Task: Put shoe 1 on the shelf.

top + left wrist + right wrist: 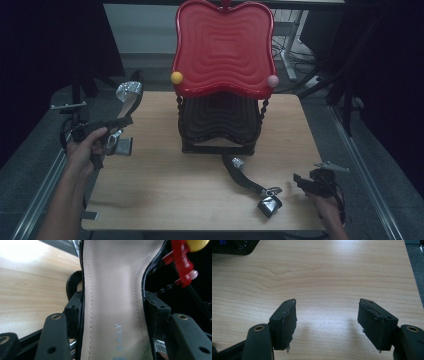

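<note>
Pale wood grain covers the table (165,185), which stands in a dim room with dark floor on every side. At its left edge the left gripper (116,124) is clamped on a high-heeled sandal (128,97): in the left gripper view the two black pads press against the edges of the shoe's beige insole (112,297), one on each side, with faint printed lettering on the insole between them. In the high view the left hand (85,147) holds this shoe clear of the table top, toe end tilted up and away from the person, a silver band across the toe and the silver block heel (121,145) hanging low beside the hand.

Outward from there, near the middle and back of the table, stands a rack (220,122) with a dark lower tray and a red wavy upper tray (223,47); a yellow ball (176,77) and a pink ball (272,81) sit at its front corners. Part of the red frame and the yellow ball also show at the upper right of the left gripper view.

A second sandal (250,182) lies flat on the table just in front of the rack, its silver heel pointing toward the person.

At the table's right edge the right gripper (306,182) is held low, close to that second sandal but apart from it. Its jaws stand wide apart over bare wood, nothing between them.
</note>
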A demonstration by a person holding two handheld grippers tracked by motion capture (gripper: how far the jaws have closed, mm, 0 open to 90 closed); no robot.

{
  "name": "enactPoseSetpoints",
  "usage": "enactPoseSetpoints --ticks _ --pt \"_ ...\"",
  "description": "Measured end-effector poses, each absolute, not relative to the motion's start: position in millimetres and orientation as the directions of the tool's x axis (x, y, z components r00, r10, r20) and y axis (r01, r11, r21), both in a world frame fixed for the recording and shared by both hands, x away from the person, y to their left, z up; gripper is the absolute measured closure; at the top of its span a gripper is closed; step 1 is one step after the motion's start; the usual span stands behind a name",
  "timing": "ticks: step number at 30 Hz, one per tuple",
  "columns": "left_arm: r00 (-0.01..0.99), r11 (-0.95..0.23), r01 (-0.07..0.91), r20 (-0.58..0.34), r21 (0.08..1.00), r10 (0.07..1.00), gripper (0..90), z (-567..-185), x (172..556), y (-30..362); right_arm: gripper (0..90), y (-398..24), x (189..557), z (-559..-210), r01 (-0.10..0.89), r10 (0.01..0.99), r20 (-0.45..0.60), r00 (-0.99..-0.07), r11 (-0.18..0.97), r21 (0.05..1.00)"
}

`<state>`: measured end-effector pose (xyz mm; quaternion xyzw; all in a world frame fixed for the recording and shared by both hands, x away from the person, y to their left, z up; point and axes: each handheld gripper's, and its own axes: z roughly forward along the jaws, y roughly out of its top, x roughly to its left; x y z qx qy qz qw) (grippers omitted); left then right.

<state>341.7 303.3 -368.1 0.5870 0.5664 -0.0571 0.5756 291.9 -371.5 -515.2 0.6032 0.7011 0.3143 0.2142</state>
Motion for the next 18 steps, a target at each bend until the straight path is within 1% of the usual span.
enactPoseSetpoints --ticks 5,18 --pt "0.352 0.306 0.718 -0.706 0.625 0.615 42.9 -353.0 348.7 301.5 31.9 -372.5 291.8 -515.5 0.709 0.981 0.081 -0.177 0.070 0.701" --pt "0.406 0.322 0.685 -0.709 0.653 0.576 42.9 -296.5 370.4 284.0 31.9 -373.7 291.6 -515.4 0.713 0.981 0.087 -0.173 0.064 0.698"
